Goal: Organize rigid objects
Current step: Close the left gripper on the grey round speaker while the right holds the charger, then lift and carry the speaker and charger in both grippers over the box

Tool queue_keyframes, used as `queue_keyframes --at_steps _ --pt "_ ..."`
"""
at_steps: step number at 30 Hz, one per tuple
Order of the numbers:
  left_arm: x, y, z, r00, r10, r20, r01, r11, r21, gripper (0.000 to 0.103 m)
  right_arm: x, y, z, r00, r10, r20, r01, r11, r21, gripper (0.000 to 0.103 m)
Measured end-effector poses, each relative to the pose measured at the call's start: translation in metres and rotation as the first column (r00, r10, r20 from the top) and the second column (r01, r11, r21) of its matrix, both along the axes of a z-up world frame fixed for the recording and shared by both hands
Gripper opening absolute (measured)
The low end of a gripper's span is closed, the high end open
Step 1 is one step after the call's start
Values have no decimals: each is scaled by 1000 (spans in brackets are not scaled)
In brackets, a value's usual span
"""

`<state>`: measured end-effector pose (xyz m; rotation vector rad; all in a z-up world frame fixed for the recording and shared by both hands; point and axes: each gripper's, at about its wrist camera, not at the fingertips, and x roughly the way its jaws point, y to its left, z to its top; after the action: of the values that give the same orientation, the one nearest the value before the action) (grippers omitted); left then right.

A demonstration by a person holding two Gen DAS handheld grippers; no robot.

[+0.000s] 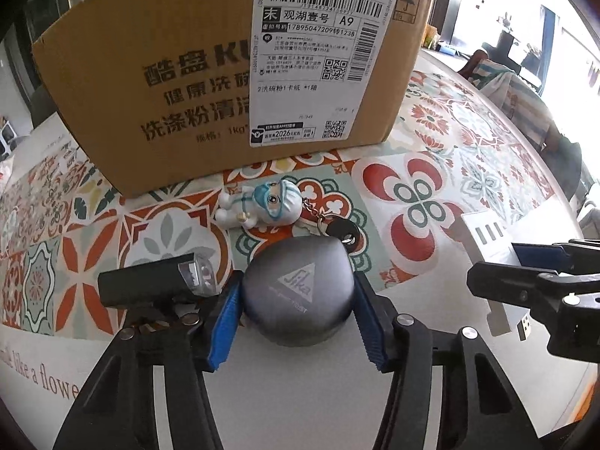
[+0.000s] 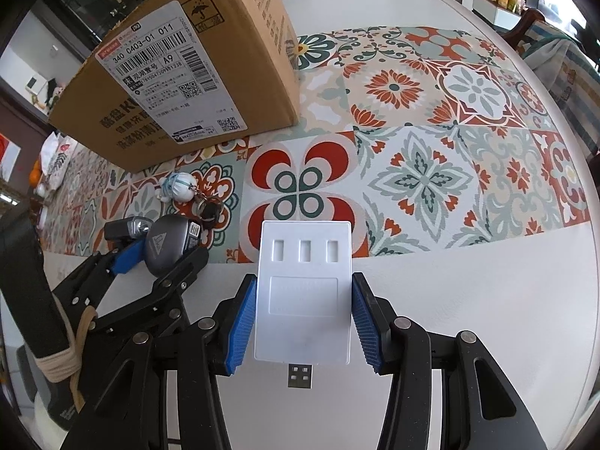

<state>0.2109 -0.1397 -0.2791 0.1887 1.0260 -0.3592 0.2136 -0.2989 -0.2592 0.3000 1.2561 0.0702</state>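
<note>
A grey rounded tape measure (image 1: 298,300) with a triangle logo rests on the white table. My left gripper (image 1: 298,281) is shut on it, blue pads (image 1: 225,322) pressing both its sides; the right wrist view shows the same grip (image 2: 168,251). My right gripper (image 2: 303,281) is shut on a flat white USB hub (image 2: 305,262), whose plug points back toward the camera. Beside the tape measure lie a black bike light (image 1: 157,285), a small white figurine keychain (image 1: 262,206) and its dark key (image 1: 345,230). The right gripper (image 1: 502,262) shows at the right edge of the left wrist view.
A large cardboard box (image 1: 187,93) with a shipping label stands just behind the small objects on a tile-patterned mat (image 2: 431,172). The round white table (image 2: 487,300) curves away on the right. Chairs and cloth stand past its far edge.
</note>
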Motion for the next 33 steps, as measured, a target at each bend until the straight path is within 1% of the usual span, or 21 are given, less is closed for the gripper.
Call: queue_keyframes --at_steps 6,12,15,23,28,33 --pt "-1 3 5 1000 5 3 -5 1000 -4 55 -1 3 1 1000 4 2 -4 1000 1 49" --pt "-6 10 24 1000 13 24 -12 1000 -15 55 -3 6 12 1000 9 22 -9 1000 7 49" --pt "-10 12 37 999 17 40 -17 1000 -5 55 -4 8 20 999 13 40 -13 1000 7 49" --pt "-17 28 81 994 41 100 -39 999 -23 55 -7 18 54 994 27 107 -29 1000 11 49" --pt "-17 40 107 990 68 124 -62 997 -50 55 -11 28 80 986 39 160 -41 999 10 49" --pt "-21 50 133 983 81 162 -74 996 -49 55 -12 37 103 978 42 206 -47 999 17 49"
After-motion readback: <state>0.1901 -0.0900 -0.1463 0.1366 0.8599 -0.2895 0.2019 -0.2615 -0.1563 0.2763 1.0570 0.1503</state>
